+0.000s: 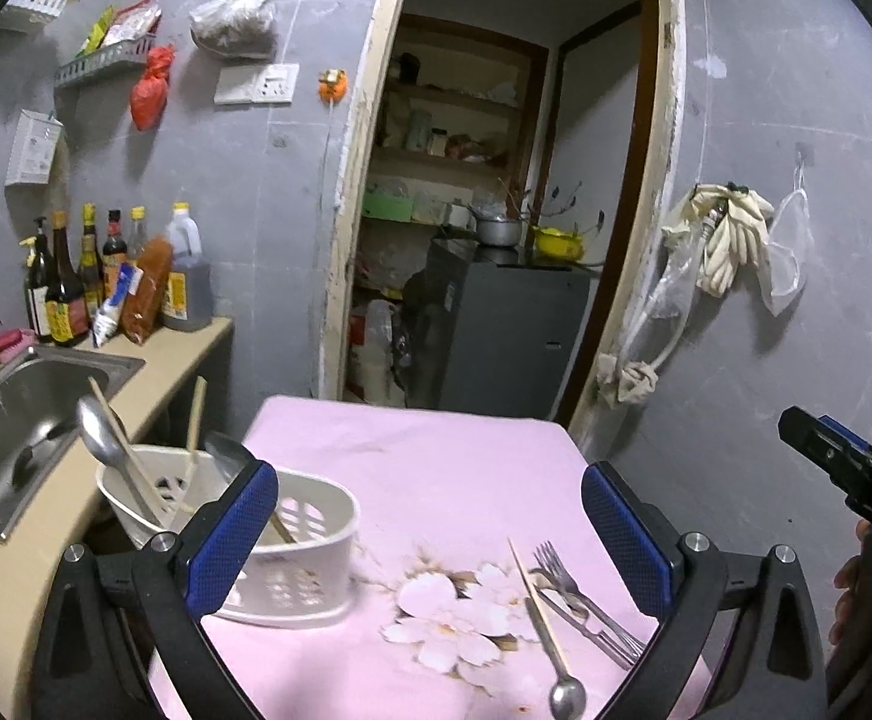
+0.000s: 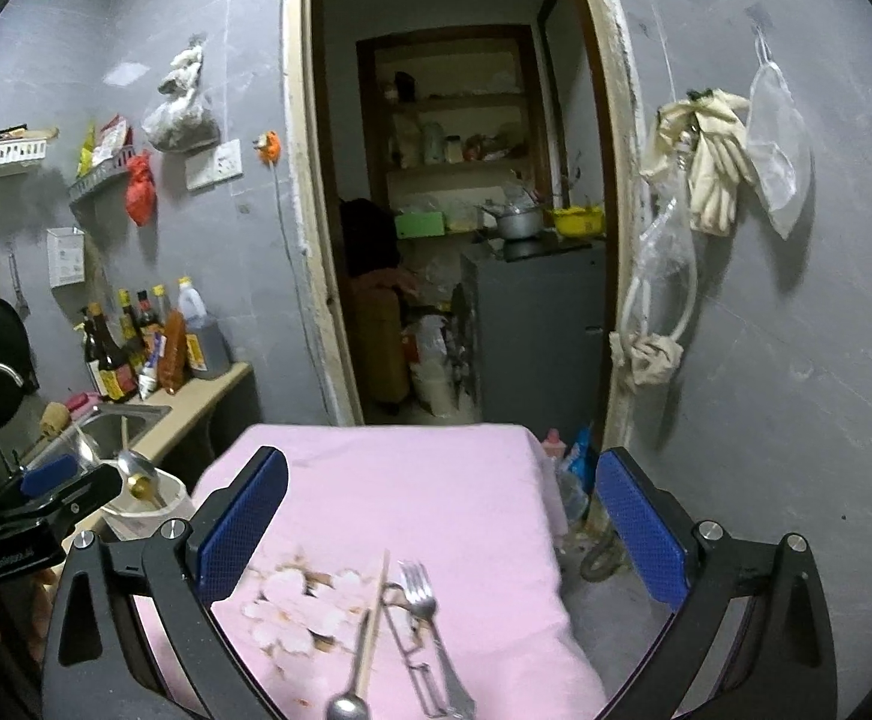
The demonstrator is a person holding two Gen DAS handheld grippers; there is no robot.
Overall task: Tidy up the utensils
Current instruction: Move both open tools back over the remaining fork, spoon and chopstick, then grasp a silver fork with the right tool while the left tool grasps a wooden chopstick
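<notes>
A white slotted utensil holder (image 1: 292, 564) stands at the left edge of the pink cloth-covered table (image 1: 436, 468); a metal spoon (image 1: 97, 429) and wooden chopsticks (image 1: 196, 420) stick out of it. The holder also shows in the right wrist view (image 2: 148, 510). Loose on the cloth lie forks (image 1: 562, 576), a chopstick (image 1: 526, 576) and a small spoon (image 1: 568, 697). The right wrist view shows the forks (image 2: 421, 591), chopstick (image 2: 376, 618) and spoon (image 2: 346, 707) too. My left gripper (image 1: 430, 534) is open and empty above the table beside the holder. My right gripper (image 2: 442, 522) is open and empty above the loose utensils.
A steel sink (image 1: 22, 408) sits in the counter on the left, with sauce bottles (image 1: 112, 276) behind it. A doorway (image 1: 496, 210) to a storeroom lies beyond the table. Gloves and bags (image 1: 730, 240) hang on the right wall. Floor clutter (image 2: 574, 462) lies right of the table.
</notes>
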